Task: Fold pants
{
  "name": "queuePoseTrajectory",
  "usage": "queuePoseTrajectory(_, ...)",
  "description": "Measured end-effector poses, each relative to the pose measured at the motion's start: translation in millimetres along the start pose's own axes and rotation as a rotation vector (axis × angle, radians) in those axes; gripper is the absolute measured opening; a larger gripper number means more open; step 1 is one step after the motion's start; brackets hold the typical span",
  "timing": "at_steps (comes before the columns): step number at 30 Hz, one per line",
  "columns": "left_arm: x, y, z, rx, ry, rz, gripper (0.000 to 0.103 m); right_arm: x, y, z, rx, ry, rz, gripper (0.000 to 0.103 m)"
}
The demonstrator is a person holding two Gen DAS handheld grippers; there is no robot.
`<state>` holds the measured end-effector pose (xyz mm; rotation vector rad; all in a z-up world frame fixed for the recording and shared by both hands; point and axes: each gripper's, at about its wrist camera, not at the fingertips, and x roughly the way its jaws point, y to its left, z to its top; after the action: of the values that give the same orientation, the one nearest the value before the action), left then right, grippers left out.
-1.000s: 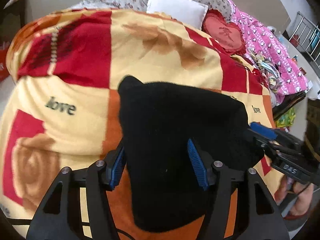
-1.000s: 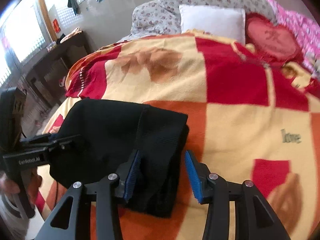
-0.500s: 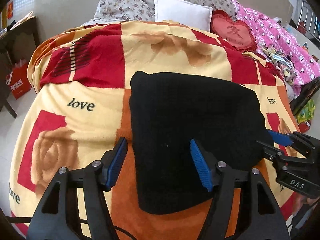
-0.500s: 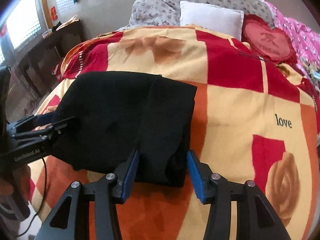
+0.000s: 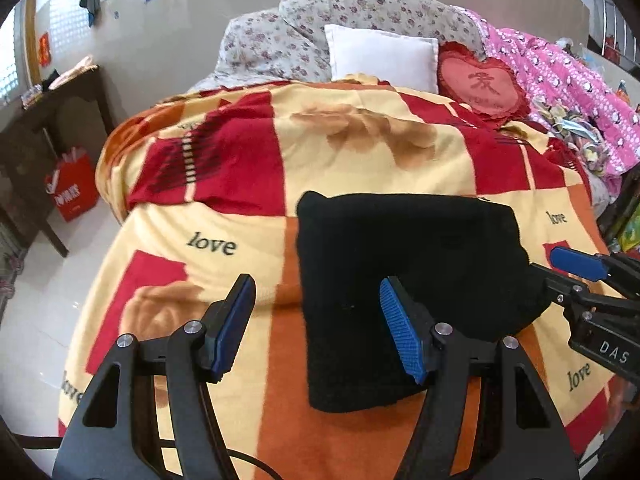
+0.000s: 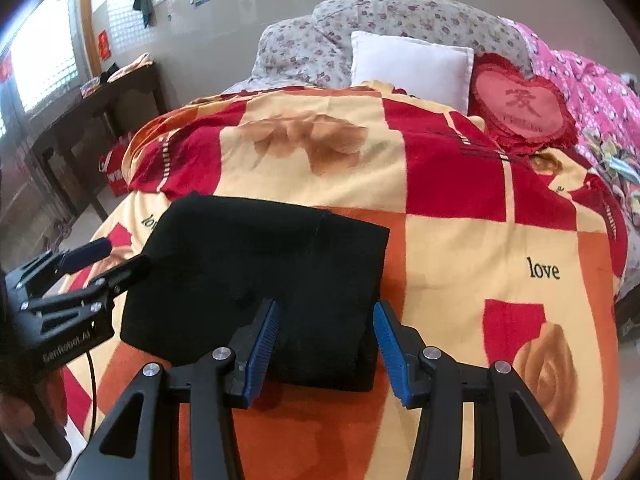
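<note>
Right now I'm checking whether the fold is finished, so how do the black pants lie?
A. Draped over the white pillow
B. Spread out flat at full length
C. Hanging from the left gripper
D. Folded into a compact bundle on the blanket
D: the black pants lie as a folded bundle on the blanket, with both grippers open and clear of them.

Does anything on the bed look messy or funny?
Nothing really stands out. The black folded pants lie flat in a tidy bundle on the red, orange and cream checked blanket. The only untidy bit is the heap of crumpled pink patterned bedding piled along the bed's far right side.
</note>
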<state>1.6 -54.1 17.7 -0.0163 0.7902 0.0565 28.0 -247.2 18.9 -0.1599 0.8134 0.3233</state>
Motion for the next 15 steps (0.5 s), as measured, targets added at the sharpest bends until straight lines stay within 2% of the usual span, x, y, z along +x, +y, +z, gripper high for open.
queuePoseTrajectory(9,-3.1,-5.0,-6.6,0.015,0.000,0.026,0.065,4.6,0.5,-1.6,0.013,0.015,-0.007,0.048)
queuePoseTrajectory(15,-0.6,-1.6,-8.3,-0.014,0.011,0.002,0.065,7.8,0.7,-2.2,0.013,0.027,-0.010,0.048)
